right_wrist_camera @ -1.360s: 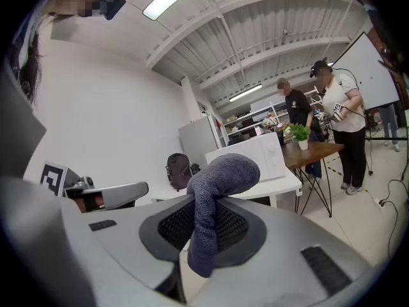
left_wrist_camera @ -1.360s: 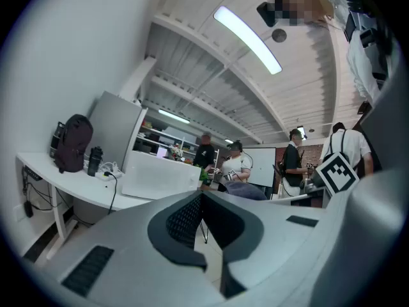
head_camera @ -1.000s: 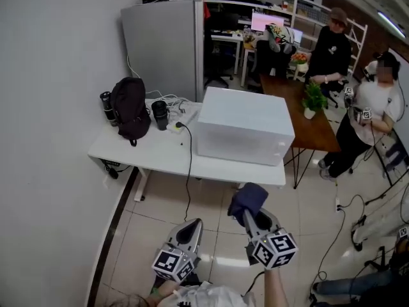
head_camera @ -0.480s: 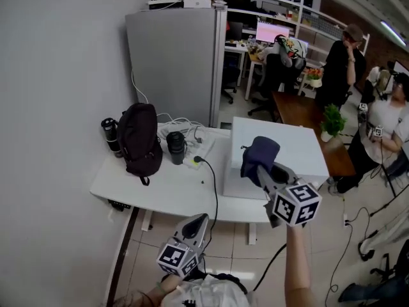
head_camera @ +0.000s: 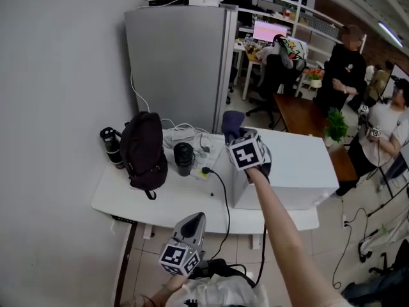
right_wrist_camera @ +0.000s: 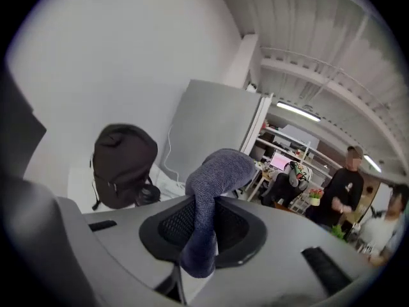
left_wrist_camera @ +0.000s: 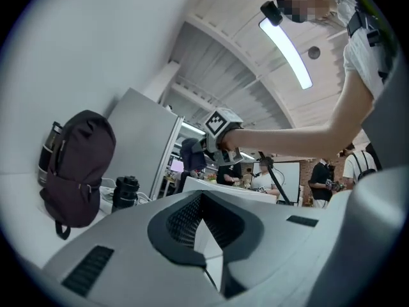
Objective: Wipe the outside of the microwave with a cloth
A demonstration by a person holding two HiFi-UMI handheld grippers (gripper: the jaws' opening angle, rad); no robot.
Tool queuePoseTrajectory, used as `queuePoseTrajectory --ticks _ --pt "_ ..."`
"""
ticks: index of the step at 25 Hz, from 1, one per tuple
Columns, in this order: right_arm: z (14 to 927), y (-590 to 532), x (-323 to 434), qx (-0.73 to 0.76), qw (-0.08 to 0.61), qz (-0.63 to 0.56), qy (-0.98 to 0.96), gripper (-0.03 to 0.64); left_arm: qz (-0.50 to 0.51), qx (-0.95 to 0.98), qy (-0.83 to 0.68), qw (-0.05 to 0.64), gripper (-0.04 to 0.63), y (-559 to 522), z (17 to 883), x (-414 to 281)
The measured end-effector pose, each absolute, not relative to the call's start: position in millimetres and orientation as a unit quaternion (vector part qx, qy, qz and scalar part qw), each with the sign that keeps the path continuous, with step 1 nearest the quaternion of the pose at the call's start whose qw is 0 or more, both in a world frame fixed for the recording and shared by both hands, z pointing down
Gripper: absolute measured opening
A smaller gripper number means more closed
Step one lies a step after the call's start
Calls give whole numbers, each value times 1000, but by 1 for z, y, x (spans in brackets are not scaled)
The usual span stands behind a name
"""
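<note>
At the microwave's top corner: wiping looks barely begun.
The white box-shaped microwave (head_camera: pixel 294 171) stands at the 3 o'clock end of the white table (head_camera: pixel 160 197). The right gripper (head_camera: pixel 235 133), with its arm stretched toward 12 o'clock, is clamped on the dark blue knitted cloth (right_wrist_camera: pixel 217 171) at the casing's 10 o'clock corner; contact cannot be confirmed. By this judgement the top, sides and front are all left to wipe. The left gripper (head_camera: pixel 193 222) hangs low at 6 o'clock, jaws together, holding nothing.

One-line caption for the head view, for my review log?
Right gripper, shut on a dark blue cloth, at the far left corner of the white box-shaped microwave; left gripper hangs shut below.
</note>
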State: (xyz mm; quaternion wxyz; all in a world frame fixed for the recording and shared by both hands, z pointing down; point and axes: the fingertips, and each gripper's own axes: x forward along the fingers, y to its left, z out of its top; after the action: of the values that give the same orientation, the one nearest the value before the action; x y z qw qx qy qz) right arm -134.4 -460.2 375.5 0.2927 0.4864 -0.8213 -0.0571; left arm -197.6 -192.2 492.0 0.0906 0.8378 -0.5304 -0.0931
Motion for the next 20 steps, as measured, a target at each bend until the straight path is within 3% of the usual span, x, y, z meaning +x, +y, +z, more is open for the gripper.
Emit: queuePoseTrajectory --ticks 4,7,20 --pt "447 -511 -131 427 459 -47 -778 74 -109 825 -547 92 -14 -202 488 -219" --pt "478 -532 -120 390 541 -60 -743 74 -110 829 -541 91 -14 -206 486 -217" --pt "516 -518 -104 300 620 -32 -724 74 -74 852 -507 109 -14 -252 502 -182"
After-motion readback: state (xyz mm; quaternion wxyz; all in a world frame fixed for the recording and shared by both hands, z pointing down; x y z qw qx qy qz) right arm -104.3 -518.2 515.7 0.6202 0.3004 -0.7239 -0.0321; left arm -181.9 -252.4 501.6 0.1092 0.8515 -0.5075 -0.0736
